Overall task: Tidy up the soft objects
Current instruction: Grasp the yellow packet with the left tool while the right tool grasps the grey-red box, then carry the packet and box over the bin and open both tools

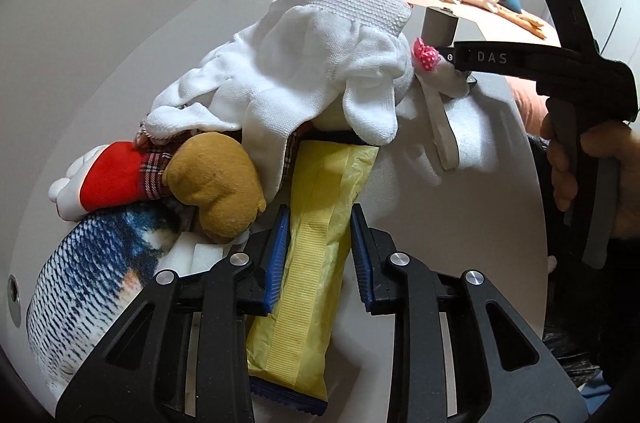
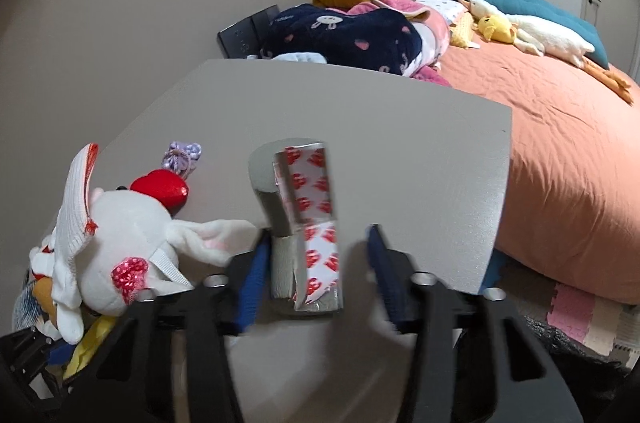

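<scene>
Your left gripper pinches the yellow packet under the white glove; right gripper brackets the heart-print pack, contact unclear, grey table.

Left wrist view: sits behind own fingers, tilted down, very close over pile of soft toys on grey table; bed upper right of frame.
Right wrist view: same downward tilt, close over table, bed at right.
Shared: table, bed, white rabbit toy at lower left.
</scene>
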